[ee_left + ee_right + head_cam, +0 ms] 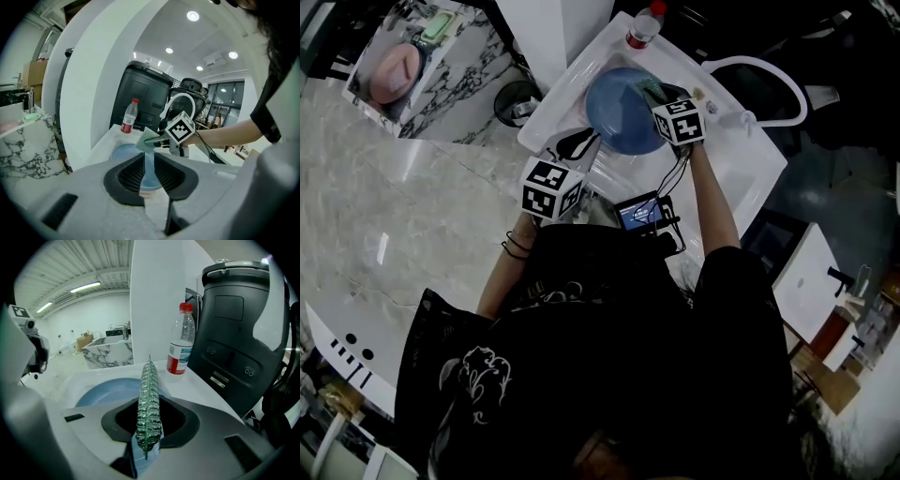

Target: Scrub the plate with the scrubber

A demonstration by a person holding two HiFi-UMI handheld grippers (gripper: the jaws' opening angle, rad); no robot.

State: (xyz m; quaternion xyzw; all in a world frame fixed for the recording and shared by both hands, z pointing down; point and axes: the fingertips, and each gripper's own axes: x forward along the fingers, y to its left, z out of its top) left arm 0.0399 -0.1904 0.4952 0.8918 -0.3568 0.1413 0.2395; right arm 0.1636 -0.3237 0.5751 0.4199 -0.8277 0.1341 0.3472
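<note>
- Left gripper (149,158): jaws closed down on the near rim of the plate (125,154); a strip of blue shows in the narrow slot between the pads.
- Small lit screen (639,213) sits between the person's forearms, at the near edge of the sink (733,161).
- Right gripper (149,405): jaws clamped on the scrubber (149,380), a thin green ridged pad seen edge-on, standing up out of the jaws.
- From the head view, the scrubber (652,88) lies at the plate's far right edge, touching it or just over it; cannot tell which.
- The blue plate (617,112) is round and shallow, with nothing on it. It sits inside the white sink, toward the left side.
- Bare white ledge runs to the right of the plate. The sink's left rim is close beside the left gripper (578,143).
- Bottle (181,341): clear plastic with a red cap, upright on the sink's far ledge beyond the plate. It has a red and white label, print too small to read.
- Black machine (239,317) stands right behind the bottle and closes off that side.
- Far left, across open pale floor, a marble-patterned stand (461,77) holds a pink round thing (394,73) and a pale green one (439,25).
</note>
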